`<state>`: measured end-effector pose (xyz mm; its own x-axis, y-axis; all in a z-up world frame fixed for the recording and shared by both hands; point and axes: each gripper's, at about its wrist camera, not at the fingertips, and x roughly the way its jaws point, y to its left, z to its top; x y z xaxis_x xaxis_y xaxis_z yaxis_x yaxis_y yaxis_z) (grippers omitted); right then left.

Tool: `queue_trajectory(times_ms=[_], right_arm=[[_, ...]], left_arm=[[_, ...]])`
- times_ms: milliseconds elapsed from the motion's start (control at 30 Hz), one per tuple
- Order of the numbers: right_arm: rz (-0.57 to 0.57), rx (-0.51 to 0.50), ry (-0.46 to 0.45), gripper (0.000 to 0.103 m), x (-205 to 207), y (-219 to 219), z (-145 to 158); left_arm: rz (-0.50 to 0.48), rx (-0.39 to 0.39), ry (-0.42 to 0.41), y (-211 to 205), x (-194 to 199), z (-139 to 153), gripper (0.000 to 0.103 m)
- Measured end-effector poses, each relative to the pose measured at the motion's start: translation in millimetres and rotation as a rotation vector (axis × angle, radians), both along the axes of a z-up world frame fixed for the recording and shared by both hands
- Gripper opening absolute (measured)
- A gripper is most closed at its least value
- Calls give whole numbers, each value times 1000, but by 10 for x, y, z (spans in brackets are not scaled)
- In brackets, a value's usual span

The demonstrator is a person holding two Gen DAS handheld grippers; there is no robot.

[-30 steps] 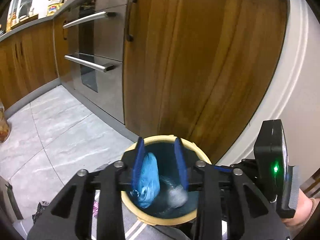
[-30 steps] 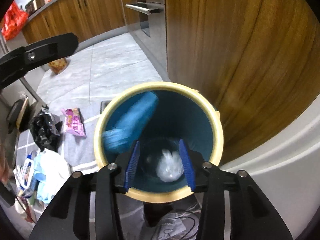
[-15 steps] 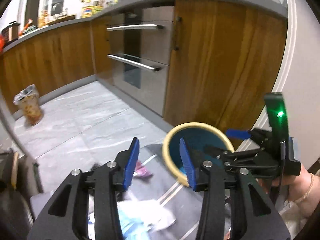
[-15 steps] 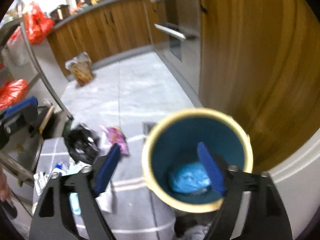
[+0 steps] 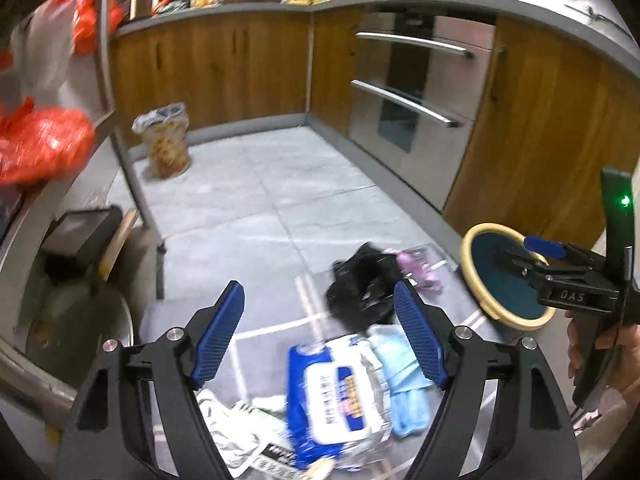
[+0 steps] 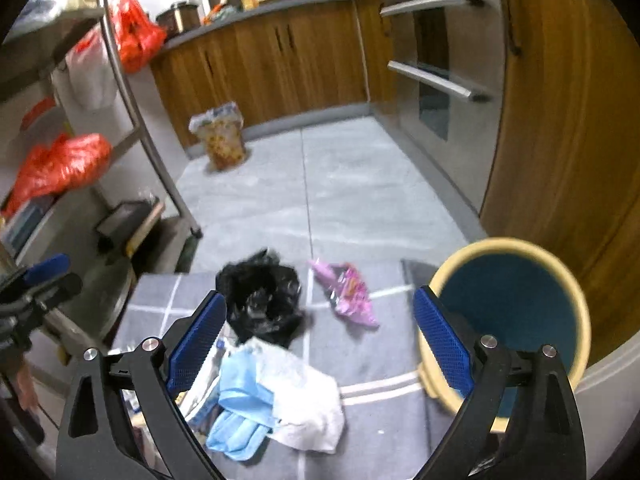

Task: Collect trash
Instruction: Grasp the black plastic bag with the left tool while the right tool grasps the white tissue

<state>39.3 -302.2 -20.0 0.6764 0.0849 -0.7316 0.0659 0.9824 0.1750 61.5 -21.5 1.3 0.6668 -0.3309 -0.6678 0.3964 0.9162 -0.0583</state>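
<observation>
Both tools gape wide and empty above a litter pile on the grey checked floor mat (image 6: 384, 432).

The left tool (image 5: 320, 336) hovers over a blue-and-white plastic wipes packet (image 5: 336, 396), which only the left wrist view shows clearly; the right tool (image 6: 320, 344) hangs over a light blue cloth (image 6: 240, 404) and a crumpled white plastic bag (image 6: 308, 400). A crumpled black plastic bag (image 6: 262, 300) and a pink foil wrapper (image 6: 348, 292) lie just beyond. The round teal bin with a cream rim (image 6: 516, 308) stands to the right beside the wooden cabinet (image 6: 560, 120); its inside is hidden here. A metal shelf rack with red bags (image 6: 64, 164) stands left.
</observation>
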Motion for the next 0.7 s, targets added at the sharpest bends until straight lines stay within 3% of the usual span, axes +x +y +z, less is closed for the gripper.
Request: queue_trajectory(times_ms=[267,700], right_arm=[[33,-5,85,94,129,90,-325],[249,-5,194,93,-202,100,-701]], left_arm=[[18,14,44,120,281,-275,77],[-69,52,101,-929,883,-892,77]])
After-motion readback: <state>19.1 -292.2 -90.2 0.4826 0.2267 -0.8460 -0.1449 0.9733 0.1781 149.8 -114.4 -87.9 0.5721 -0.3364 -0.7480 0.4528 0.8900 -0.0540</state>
